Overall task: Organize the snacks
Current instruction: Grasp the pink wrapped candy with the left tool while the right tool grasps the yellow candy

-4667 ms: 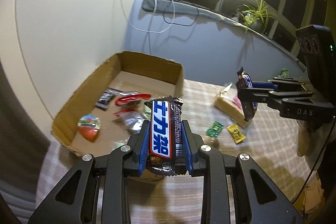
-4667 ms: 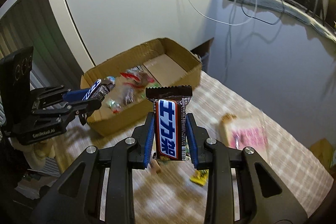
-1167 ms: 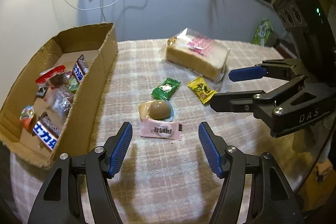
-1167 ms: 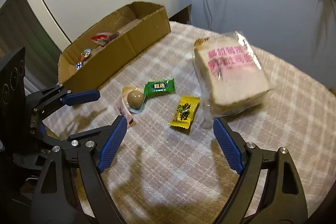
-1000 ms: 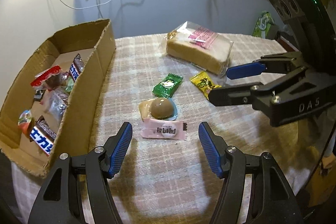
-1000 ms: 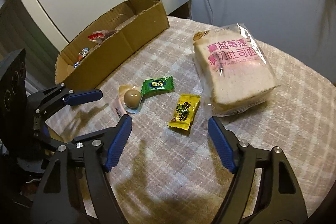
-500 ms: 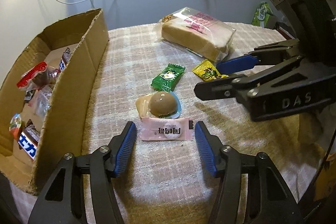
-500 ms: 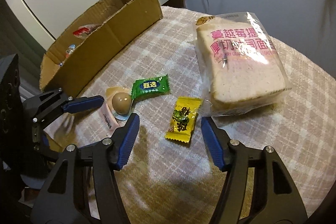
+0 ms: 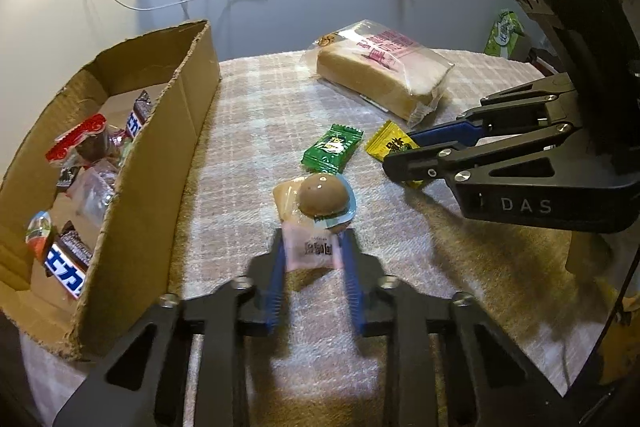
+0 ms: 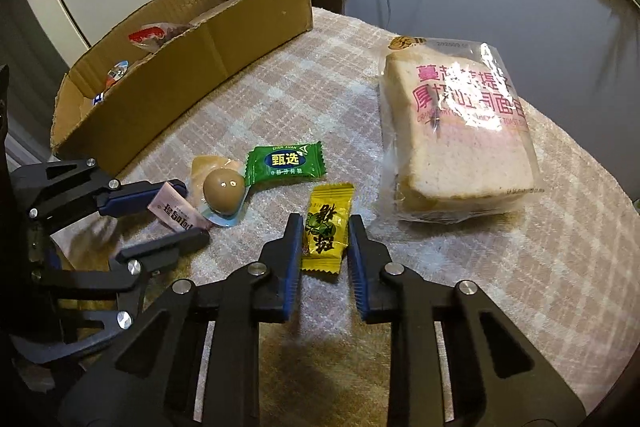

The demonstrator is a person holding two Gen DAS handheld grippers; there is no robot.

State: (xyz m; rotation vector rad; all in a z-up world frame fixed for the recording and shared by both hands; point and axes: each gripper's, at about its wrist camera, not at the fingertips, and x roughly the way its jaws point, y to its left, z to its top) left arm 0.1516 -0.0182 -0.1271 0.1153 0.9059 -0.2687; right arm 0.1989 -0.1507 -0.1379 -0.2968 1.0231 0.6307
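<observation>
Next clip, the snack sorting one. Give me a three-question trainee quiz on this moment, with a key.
1. True or false: the bagged bread lies inside the cardboard box.
2. Which packet sits between the left tongs? A green, B pink, C yellow.
3. Fill in: the right tongs straddle the ____ packet.

Key:
1. False. It lies on the checked cloth, outside the box.
2. B, the pink packet.
3. Yellow: the yellow packet.
Both tongs are closing, with the pads against their packets.
</observation>
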